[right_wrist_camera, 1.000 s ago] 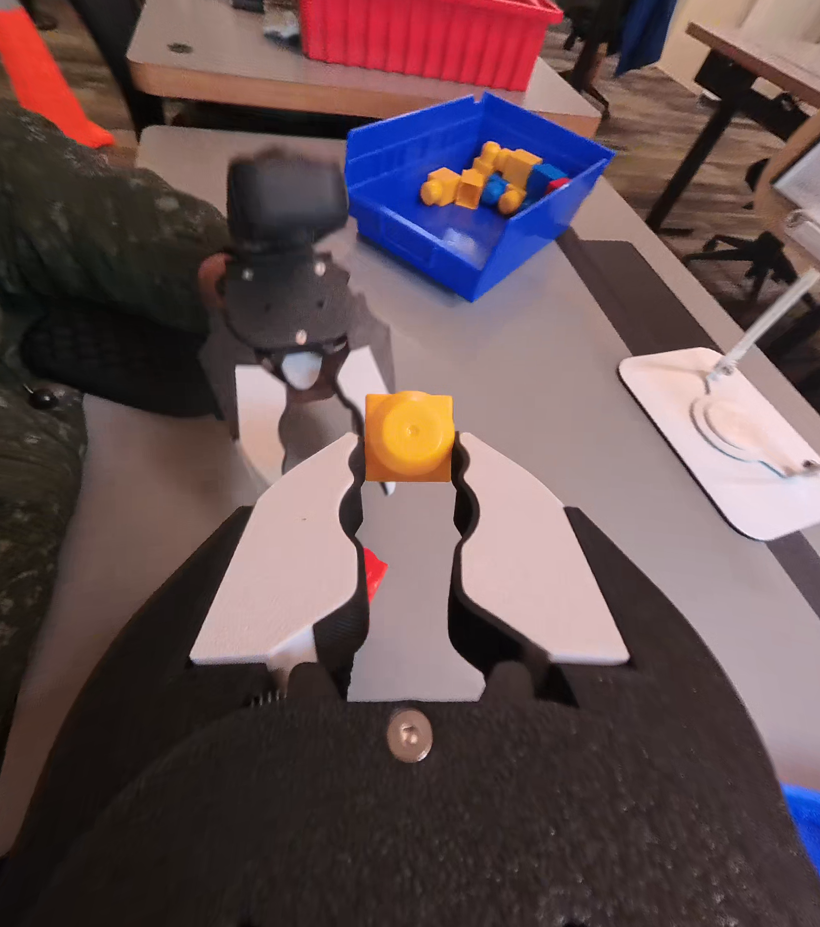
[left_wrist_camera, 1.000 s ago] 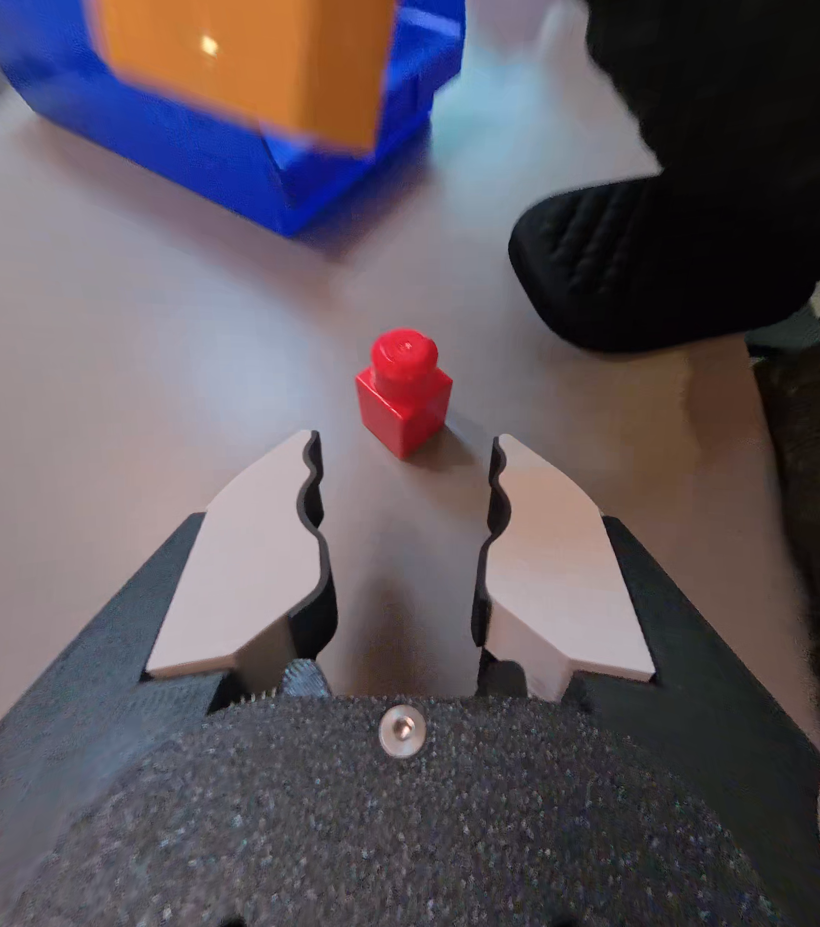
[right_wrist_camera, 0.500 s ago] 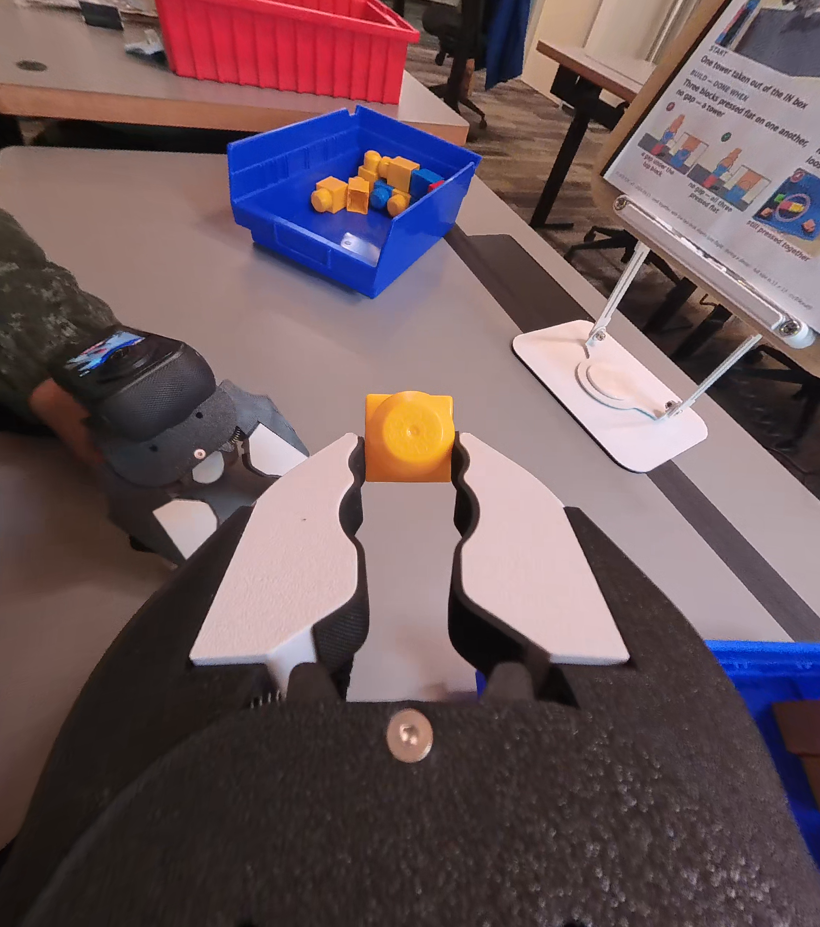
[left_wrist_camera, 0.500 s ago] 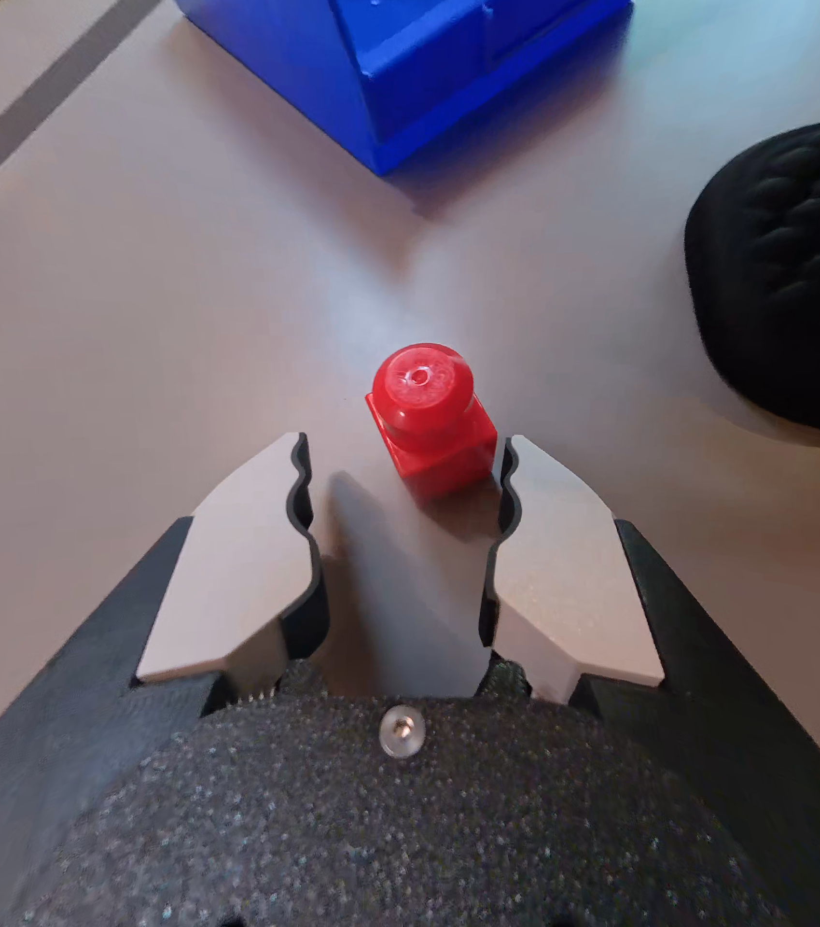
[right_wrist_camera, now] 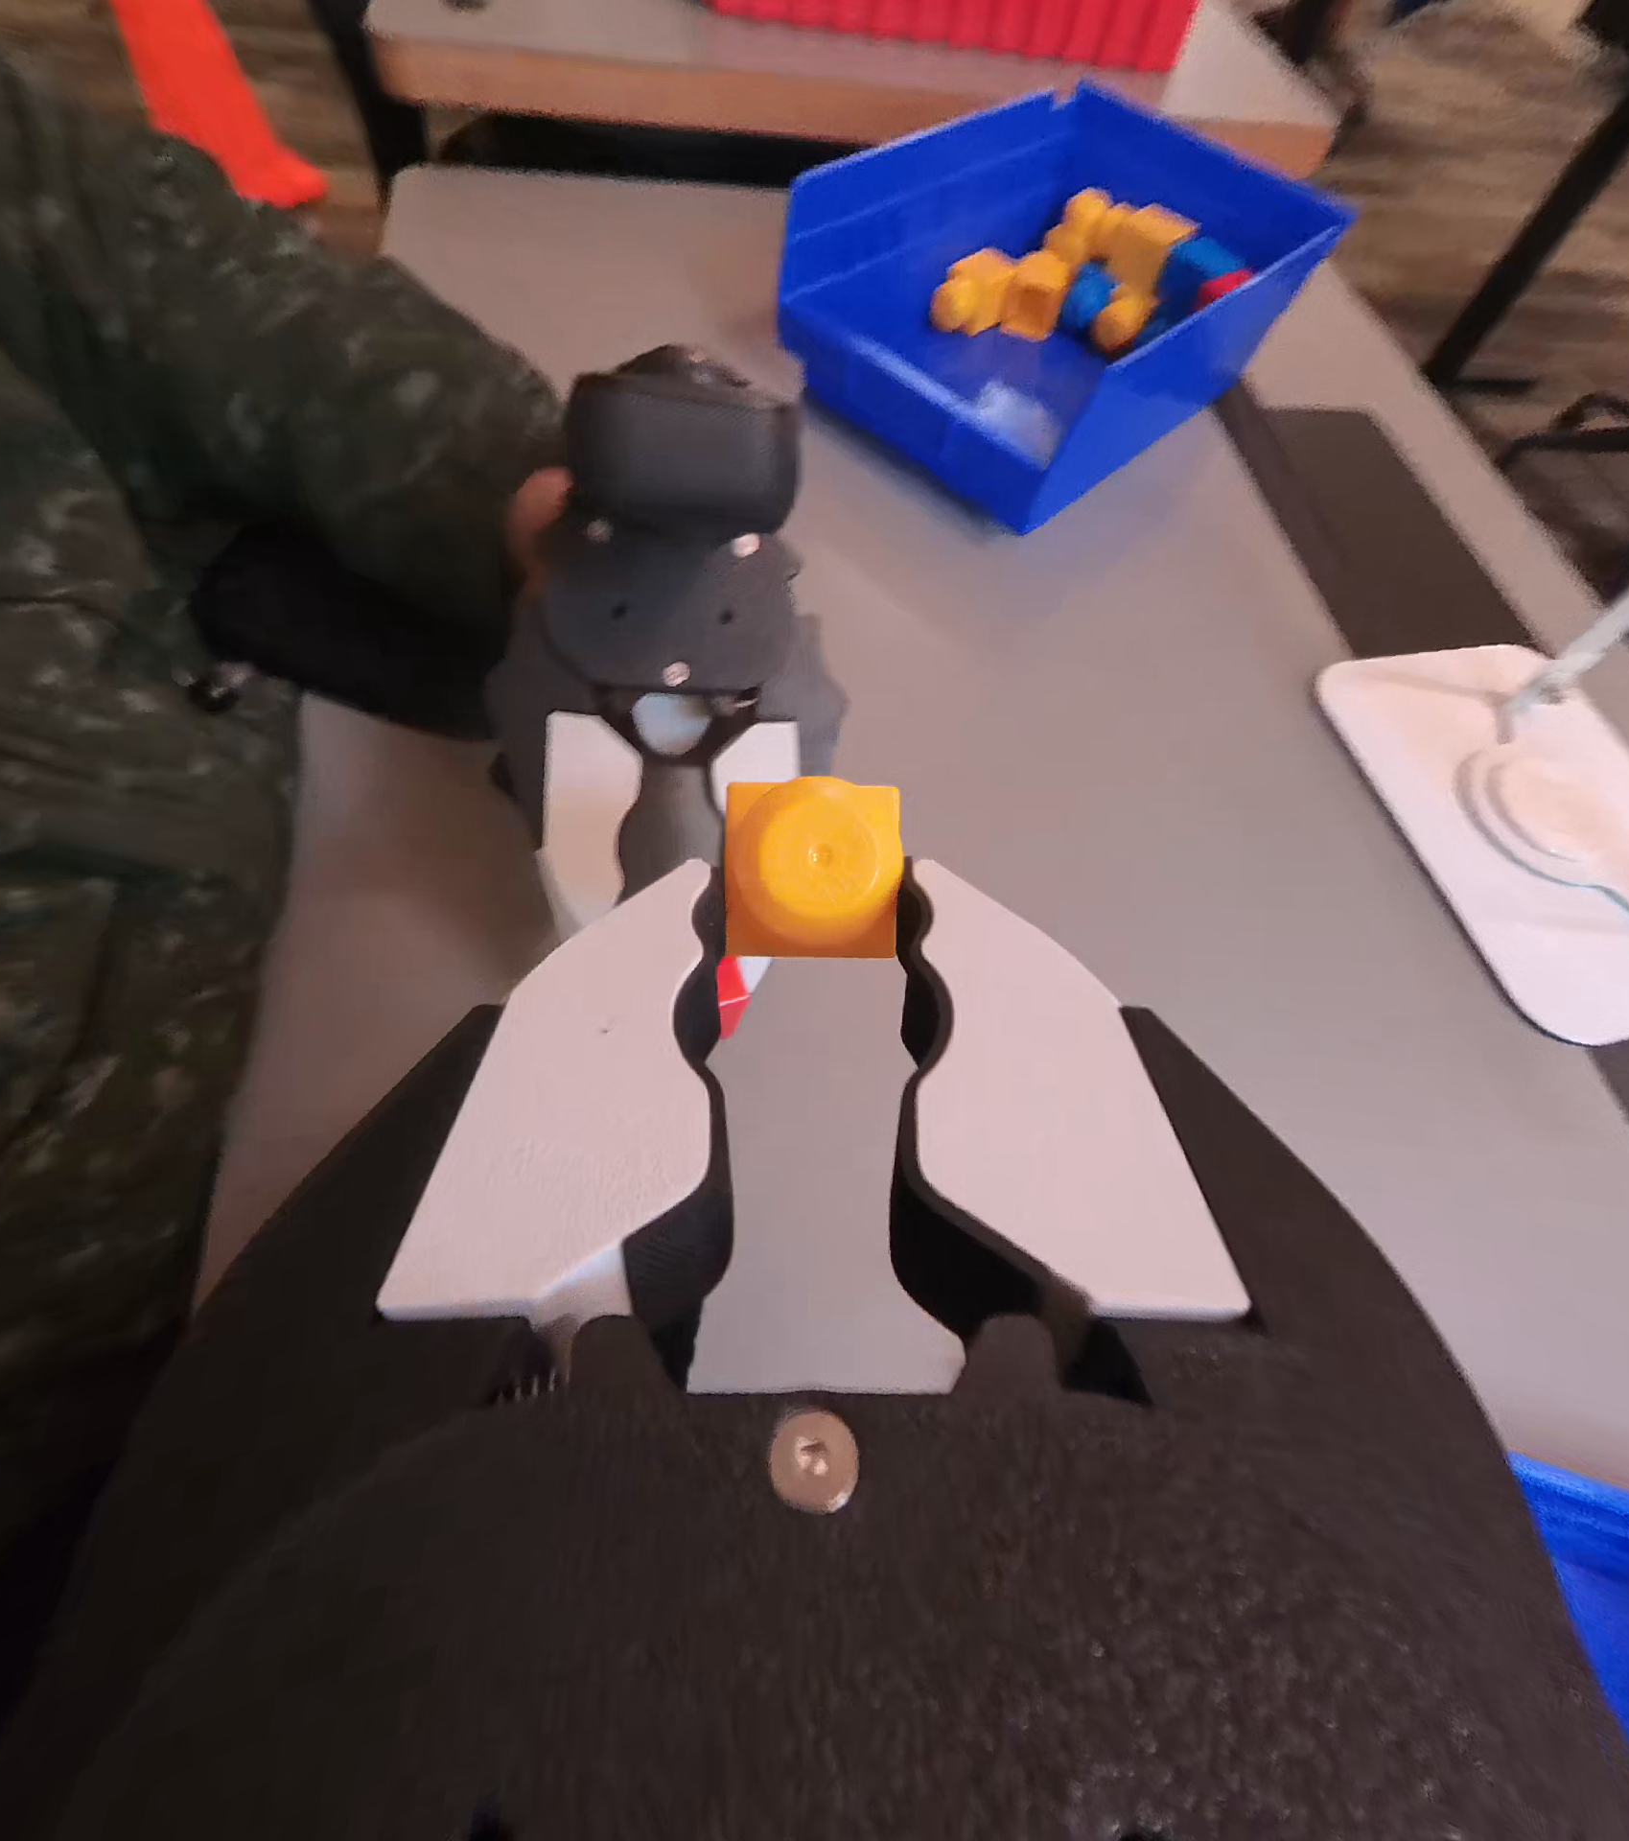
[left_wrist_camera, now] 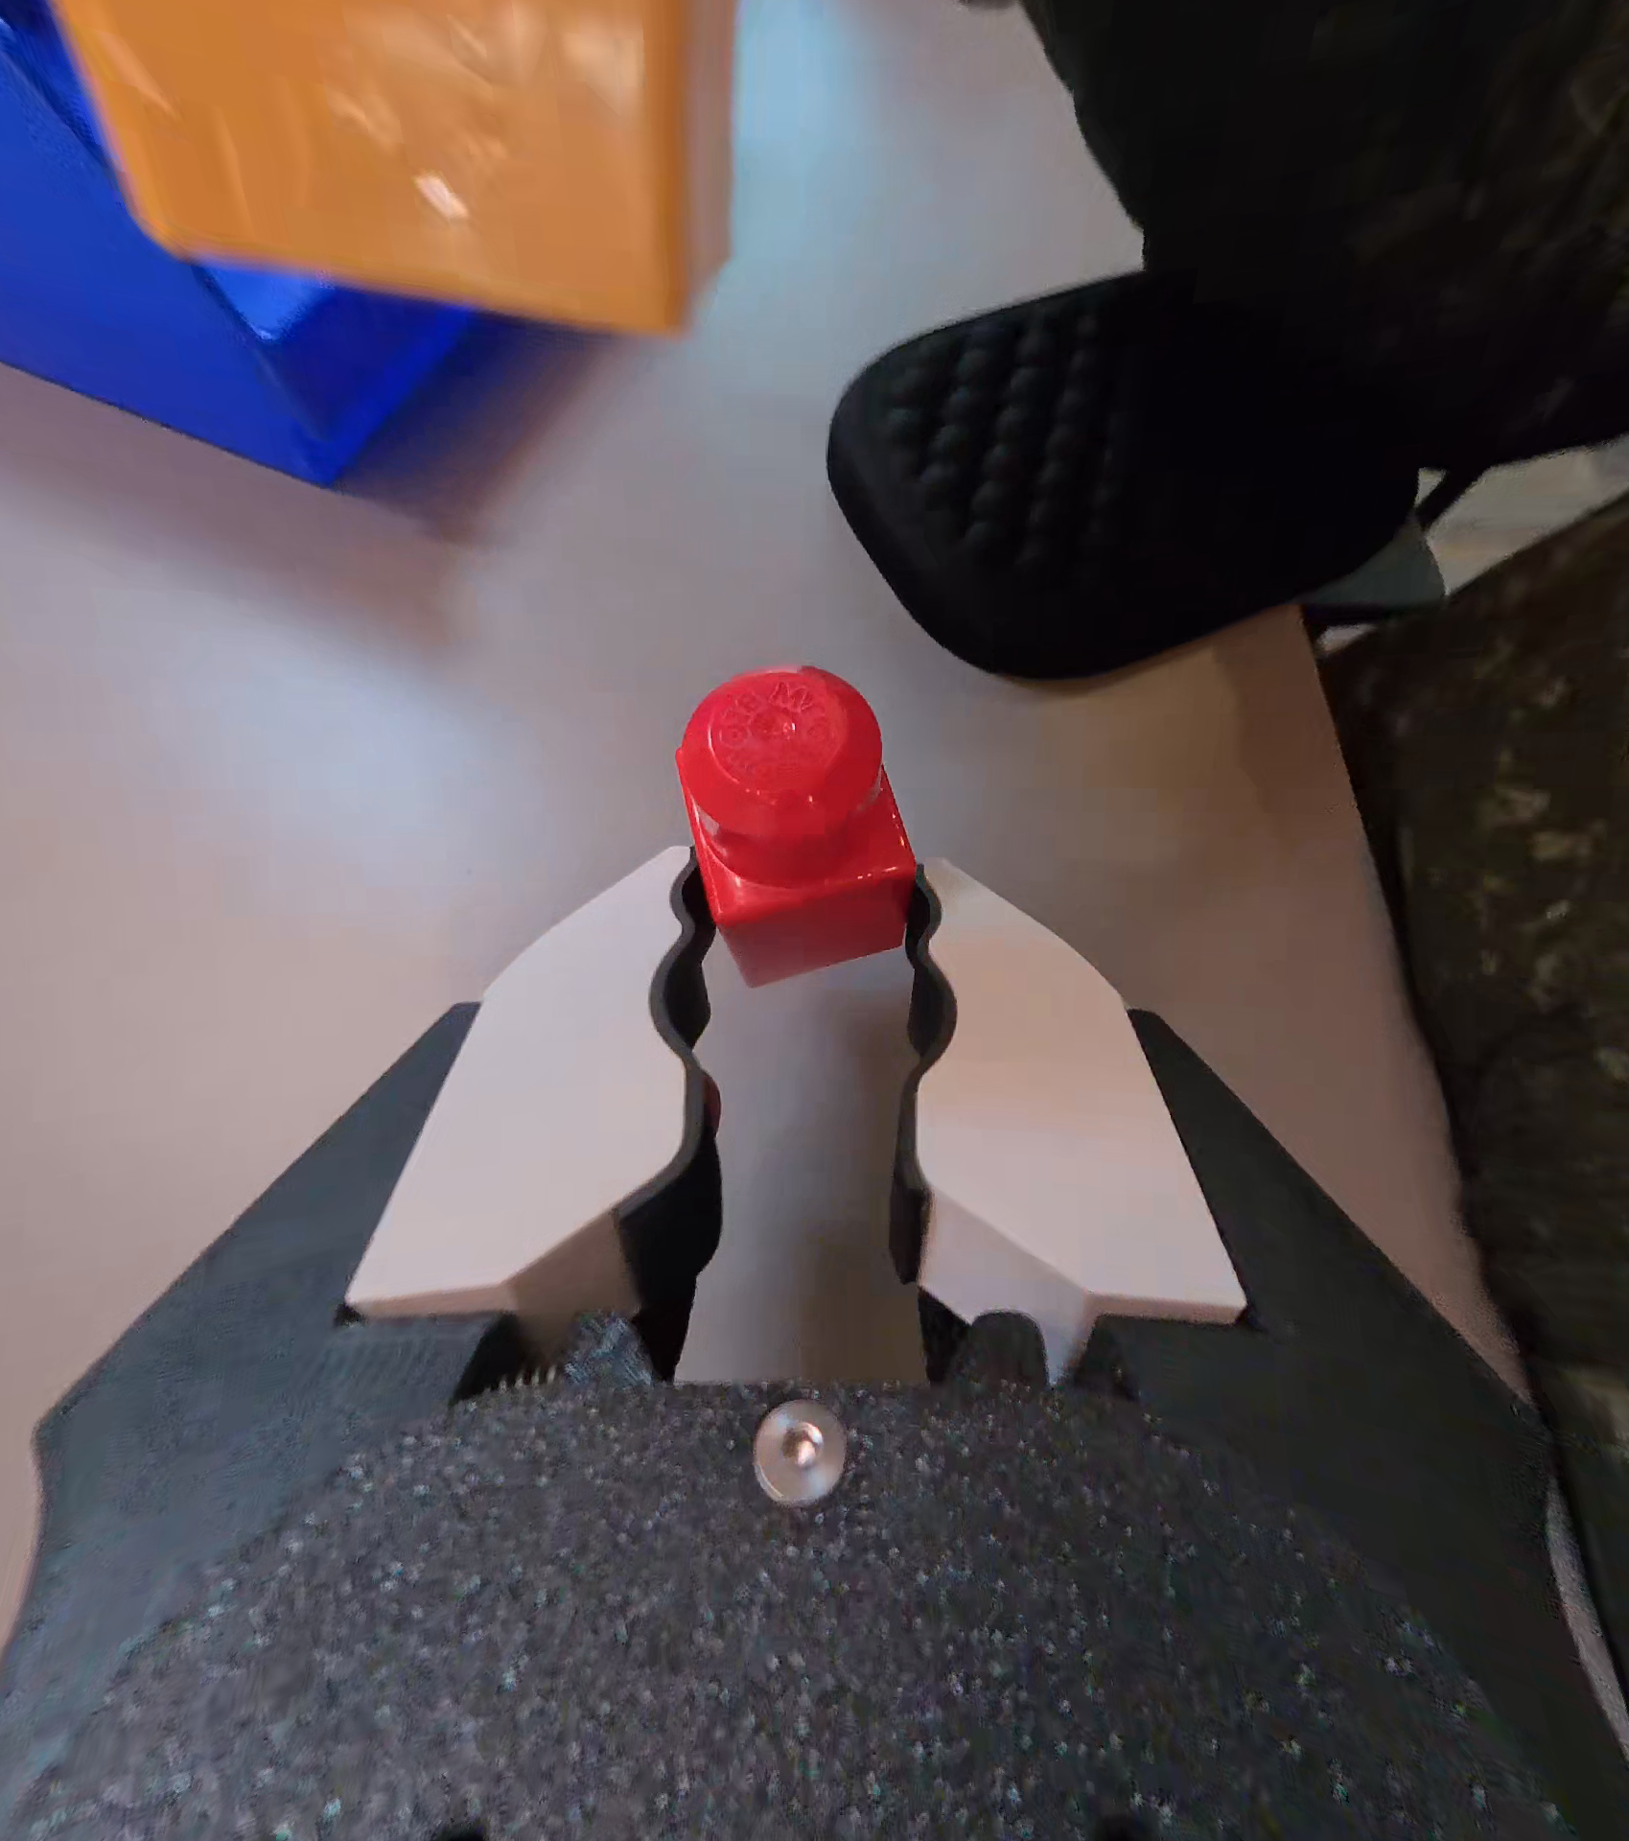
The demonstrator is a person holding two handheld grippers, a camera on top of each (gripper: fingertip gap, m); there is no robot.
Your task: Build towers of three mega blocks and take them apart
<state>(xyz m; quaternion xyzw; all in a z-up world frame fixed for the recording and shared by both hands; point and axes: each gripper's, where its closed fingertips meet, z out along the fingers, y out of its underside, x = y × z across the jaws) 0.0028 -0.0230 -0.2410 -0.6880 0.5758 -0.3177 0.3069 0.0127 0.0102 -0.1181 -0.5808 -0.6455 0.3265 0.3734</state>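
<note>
Now each hand-held gripper clamps one glossy single-stud block: left (left_wrist_camera: 802, 887) red (left_wrist_camera: 795, 847) (tilted), right (right_wrist_camera: 810, 877) orange (right_wrist_camera: 812, 869).

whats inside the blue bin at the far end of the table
In the right wrist view the blue bin holds a loose heap of blocks: mostly orange, a few blue, one red at the edge. Its near wall hides part of the floor, and the blur prevents an exact count.
</note>
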